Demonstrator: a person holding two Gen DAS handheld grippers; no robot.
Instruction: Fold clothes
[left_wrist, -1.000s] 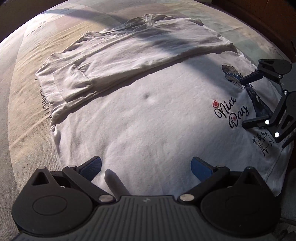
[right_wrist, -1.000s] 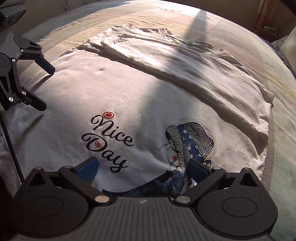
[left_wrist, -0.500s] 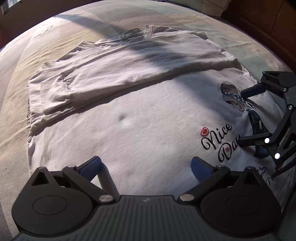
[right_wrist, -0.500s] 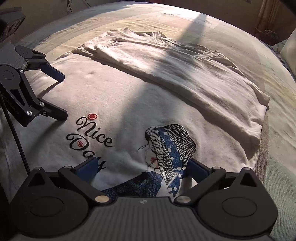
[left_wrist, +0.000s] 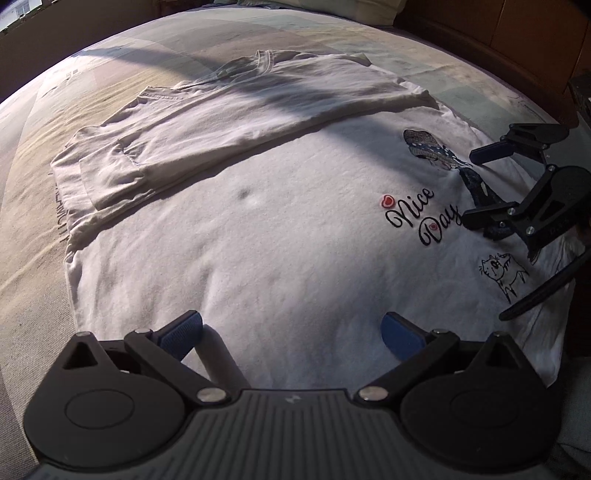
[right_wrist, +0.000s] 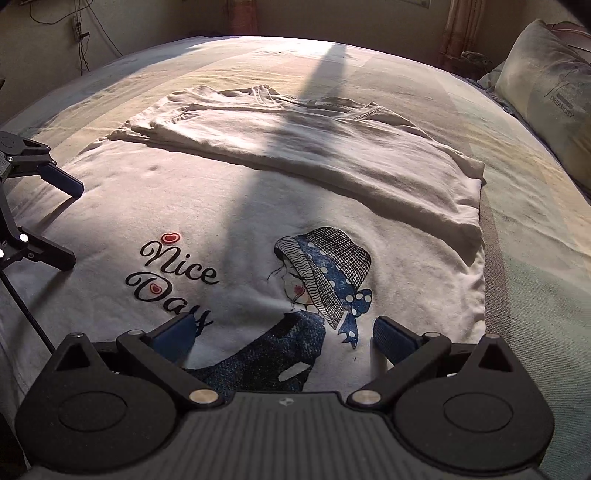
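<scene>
Partly folded: far half of white cotton T-shirt with "Nice Day" print (right_wrist: 258, 206) doubled over onto near half, sleeve tucked; further folds outstanding. Laid flat on pale striped bedsheet (right_wrist: 424, 74), lightly creased, printed panel uppermost. Left gripper (left_wrist: 291, 330) spread wide, empty. Right gripper (right_wrist: 284, 332) likewise apart, poised just above near hem.

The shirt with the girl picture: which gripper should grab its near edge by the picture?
Probably the right gripper. It hangs open right over the girl print on the shirt; the left gripper is open over the plain part.
</scene>
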